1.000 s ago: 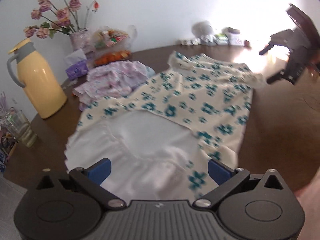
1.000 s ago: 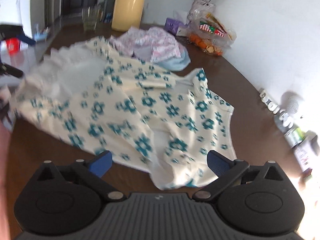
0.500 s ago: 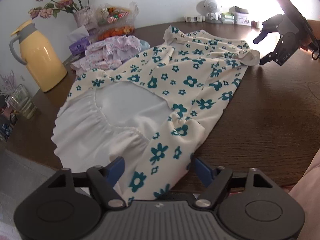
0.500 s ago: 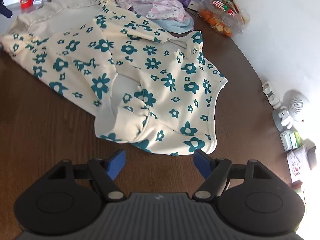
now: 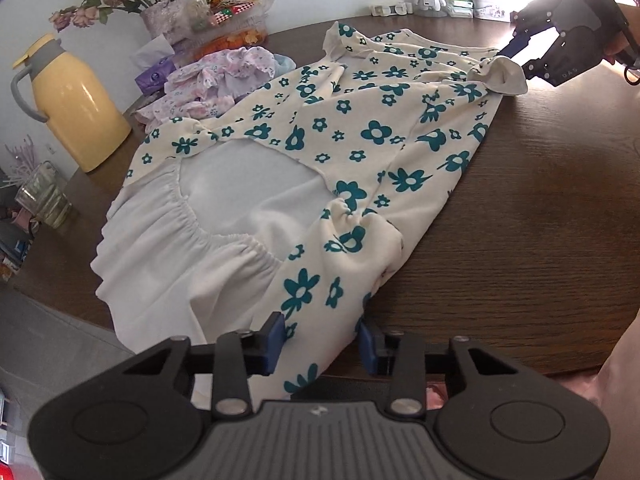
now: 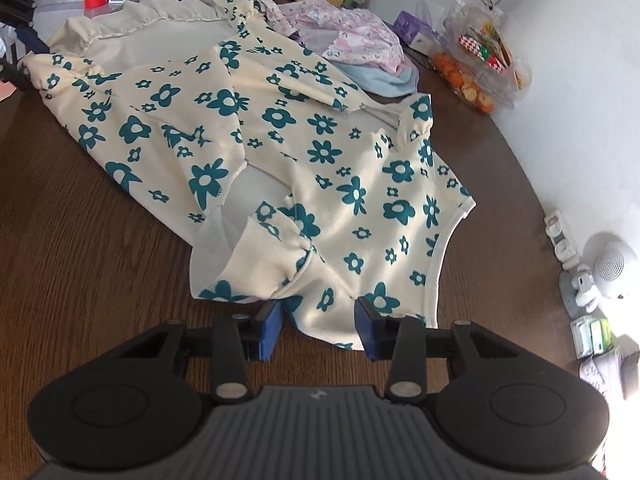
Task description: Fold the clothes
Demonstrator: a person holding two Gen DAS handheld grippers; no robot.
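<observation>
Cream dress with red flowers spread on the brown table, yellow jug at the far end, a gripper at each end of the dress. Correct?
Not quite: the flowers on the dress are teal, not red, as both wrist views show. The rest holds: brown table, yellow jug, left gripper and right gripper at opposite ends.

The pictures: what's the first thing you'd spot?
A cream dress with teal flowers sprawls across the dark brown wooden table. A claw sits at each end, the left claw and right claw, jaws just closing around fabric. A yellow jug with a grey handle stands behind.
</observation>
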